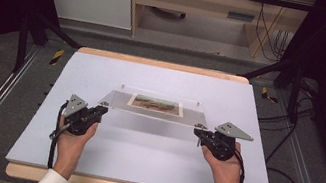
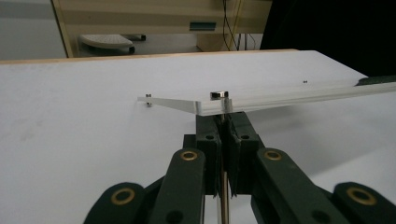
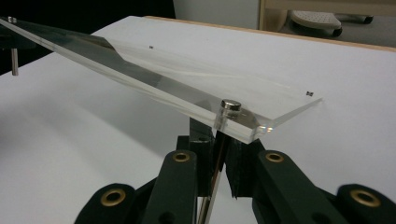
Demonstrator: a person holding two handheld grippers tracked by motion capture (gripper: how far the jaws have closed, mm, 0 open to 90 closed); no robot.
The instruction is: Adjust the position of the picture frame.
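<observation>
one clear frame [image 1: 158, 107] with one picture [image 1: 156, 104] inside, held up off the white board [image 1: 89, 154], near its middle, closer to the far edge than the near one. two tongs in two hands: left gripper [image 1: 103, 109] clamped on the thin metal leg under the frame's left near corner, right gripper [image 1: 198, 132] clamped on the leg under the right near corner. in the left gripper view, jaws pressed together round a pin [image 2: 223, 186], one round cap [image 2: 219, 95] above on the pane. in the right gripper view, the same with another pin [image 3: 211, 186] and cap [image 3: 230, 105]. two small far-corner studs also visible, count of four posts in all
</observation>
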